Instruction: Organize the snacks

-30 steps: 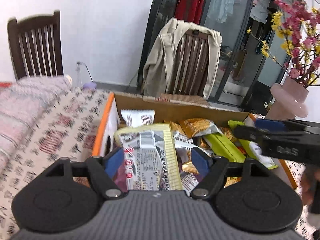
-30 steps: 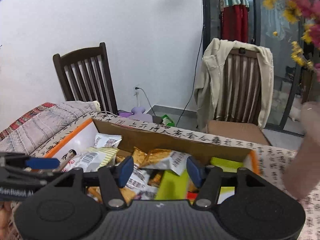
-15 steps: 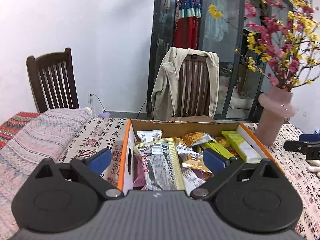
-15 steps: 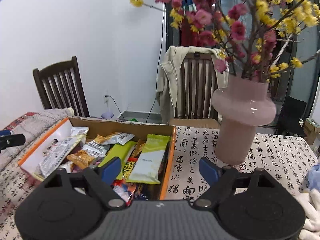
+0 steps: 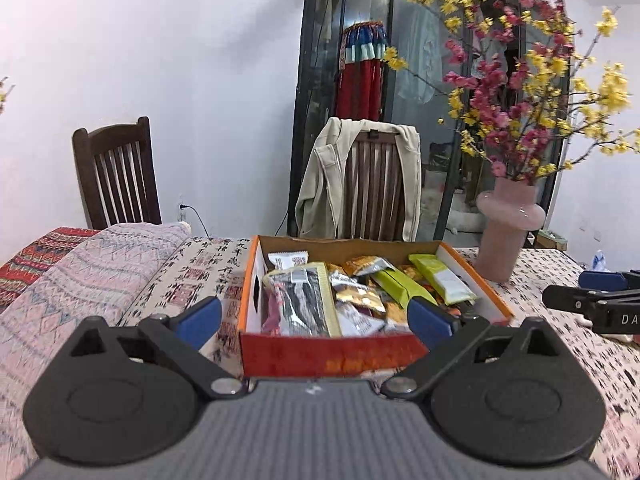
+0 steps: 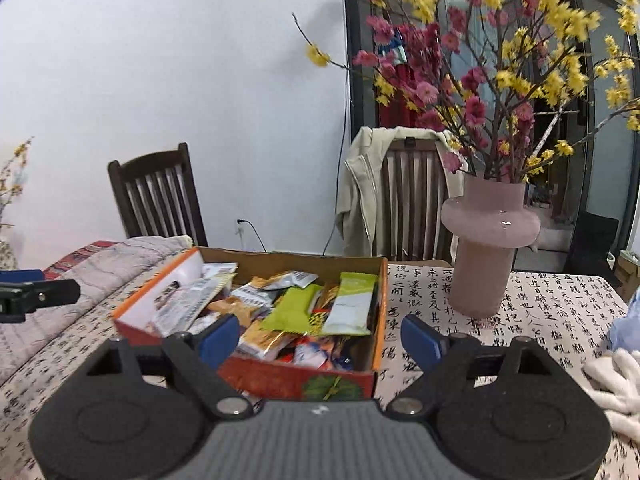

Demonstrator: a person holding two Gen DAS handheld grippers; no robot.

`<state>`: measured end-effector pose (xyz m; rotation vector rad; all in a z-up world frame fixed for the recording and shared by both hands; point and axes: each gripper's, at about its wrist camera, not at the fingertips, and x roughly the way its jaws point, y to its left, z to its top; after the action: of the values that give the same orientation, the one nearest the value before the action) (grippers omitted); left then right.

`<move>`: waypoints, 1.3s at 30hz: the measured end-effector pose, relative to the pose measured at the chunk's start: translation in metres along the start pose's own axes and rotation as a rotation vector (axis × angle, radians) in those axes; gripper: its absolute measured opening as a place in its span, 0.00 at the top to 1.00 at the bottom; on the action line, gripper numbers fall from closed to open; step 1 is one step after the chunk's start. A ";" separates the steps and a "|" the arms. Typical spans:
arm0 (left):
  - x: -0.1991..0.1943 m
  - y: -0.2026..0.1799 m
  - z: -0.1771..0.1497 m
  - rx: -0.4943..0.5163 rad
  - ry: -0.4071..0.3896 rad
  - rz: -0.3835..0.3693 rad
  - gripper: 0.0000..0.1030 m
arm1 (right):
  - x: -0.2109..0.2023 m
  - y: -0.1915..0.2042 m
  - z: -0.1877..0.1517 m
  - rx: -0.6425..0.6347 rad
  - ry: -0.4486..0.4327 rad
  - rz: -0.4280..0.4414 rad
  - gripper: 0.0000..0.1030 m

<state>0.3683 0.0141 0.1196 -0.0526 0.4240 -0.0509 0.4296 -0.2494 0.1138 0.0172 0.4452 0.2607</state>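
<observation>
Left tongs (image 5: 316, 316) released, nothing between the blue pads, jaws just been opening; right tongs (image 6: 320, 338) likewise released and empty, jaws just been opening. Snack box (image 5: 332, 354) on the patterned bench (image 6: 540, 320) at 12 o'clock of both tongs, packets heaped inside. Pink vase (image 6: 490, 246) at 2 o'clock, just beside the box.

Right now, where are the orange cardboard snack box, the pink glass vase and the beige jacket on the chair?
orange cardboard snack box (image 5: 332, 354), left wrist view, near front wall.
pink glass vase (image 6: 486, 276), right wrist view, lower body.
beige jacket (image 5: 320, 184), left wrist view, left hanging side.
</observation>
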 end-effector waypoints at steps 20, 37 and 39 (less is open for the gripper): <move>-0.164 -0.012 -0.131 0.023 -0.033 -0.016 0.00 | -0.151 0.071 -0.120 -0.071 -0.088 0.021 0.10; -0.279 -0.023 -0.243 0.067 -0.098 0.041 0.00 | -0.266 0.119 -0.254 -0.020 -0.122 0.017 0.07; -0.286 -0.028 -0.256 0.110 -0.110 0.074 0.00 | -0.276 0.125 -0.271 -0.011 -0.102 0.017 0.07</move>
<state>0.0011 -0.0065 0.0053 0.0684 0.3121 0.0017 0.0434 -0.2091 -0.0047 0.0236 0.3418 0.2778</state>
